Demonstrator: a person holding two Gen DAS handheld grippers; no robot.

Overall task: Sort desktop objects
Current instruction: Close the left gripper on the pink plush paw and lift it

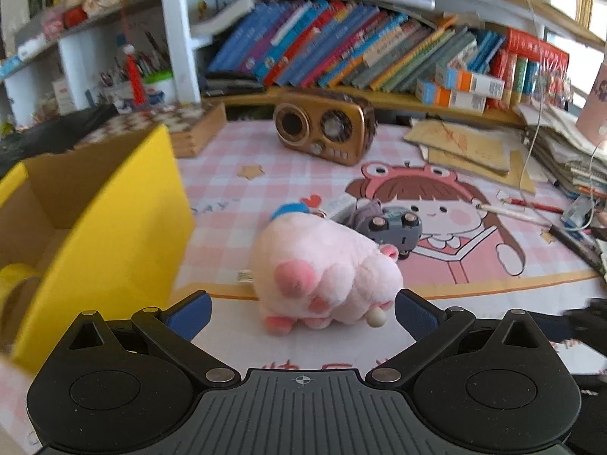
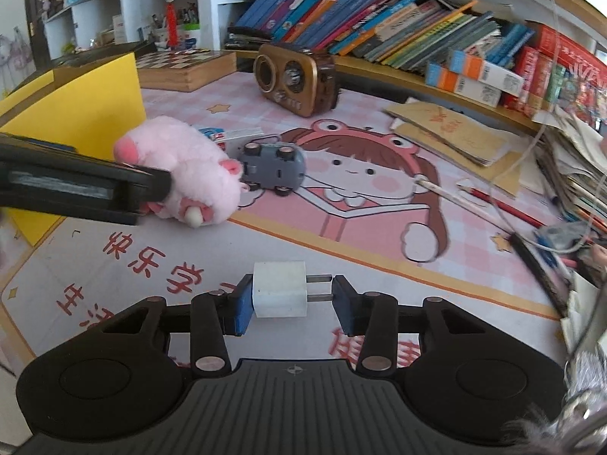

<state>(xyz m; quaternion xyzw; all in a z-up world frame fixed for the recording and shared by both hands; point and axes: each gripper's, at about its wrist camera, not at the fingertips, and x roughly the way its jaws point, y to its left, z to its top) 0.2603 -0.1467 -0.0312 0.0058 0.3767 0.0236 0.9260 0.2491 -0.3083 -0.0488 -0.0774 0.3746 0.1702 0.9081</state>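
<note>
A pink plush paw (image 1: 322, 276) lies on the cartoon desk mat (image 1: 474, 265). My left gripper (image 1: 301, 313) is open, its blue-padded fingertips standing on either side of the plush's near end without pressing it. In the right wrist view the same plush (image 2: 182, 167) sits beside the yellow box, with a left gripper finger (image 2: 151, 185) laid against it. My right gripper (image 2: 292, 297) is shut on a white charger plug (image 2: 279, 290): one pad is on its body, the other on the prong tips. A grey toy car (image 2: 273, 167) lies upside down behind the plush.
An open yellow cardboard box (image 1: 114, 227) stands at the left with a roll of yellow tape (image 1: 15, 284) inside. A brown retro radio (image 1: 326, 129) and a chessboard box (image 2: 182, 64) sit further back. Pencils (image 2: 493, 201), papers and book stacks crowd the right side.
</note>
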